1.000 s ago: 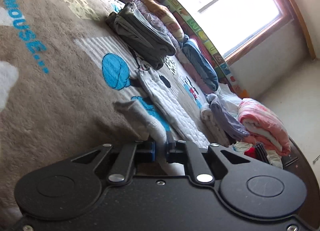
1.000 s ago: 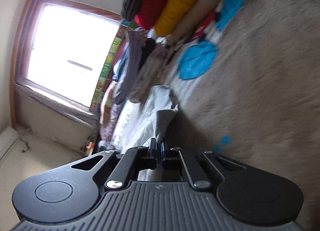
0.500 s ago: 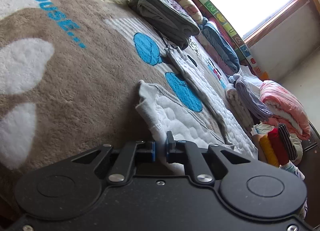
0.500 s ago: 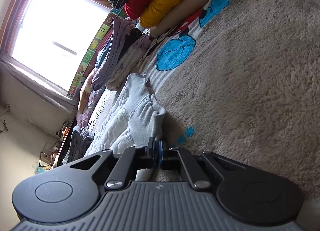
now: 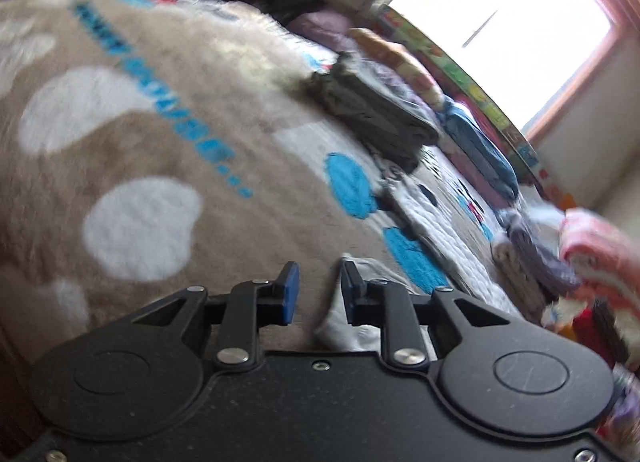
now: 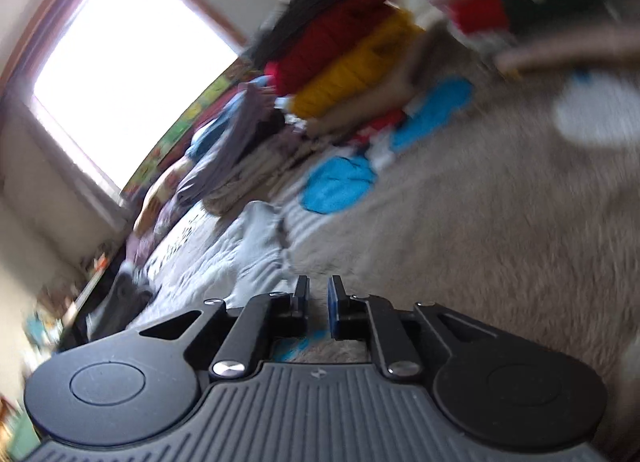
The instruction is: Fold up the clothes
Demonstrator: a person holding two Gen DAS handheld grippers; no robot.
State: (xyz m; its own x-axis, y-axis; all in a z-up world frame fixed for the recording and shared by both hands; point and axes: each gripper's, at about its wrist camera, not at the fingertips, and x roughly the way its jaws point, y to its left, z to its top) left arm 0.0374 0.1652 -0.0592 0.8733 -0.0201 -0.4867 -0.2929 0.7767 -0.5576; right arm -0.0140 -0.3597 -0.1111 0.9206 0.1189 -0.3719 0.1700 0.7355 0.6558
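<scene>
Left claw open wide, empty, corner of white quilted garment just by right pad. Right claw open a little, empty, same garment flat on fuzzy tan blanket, to its left.

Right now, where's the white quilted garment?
Left wrist view: white quilted garment lies flat on the blanket, right of the open left gripper, below the grey folded stack.

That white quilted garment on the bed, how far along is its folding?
Done: folded piles sit by the window, like the dark stack. In hand: nothing; the left hand-held gripper and right hand-held gripper are both open, and the white quilted garment lies on the blanket. Left: whether it needs another fold is unclear through the blur.
</scene>
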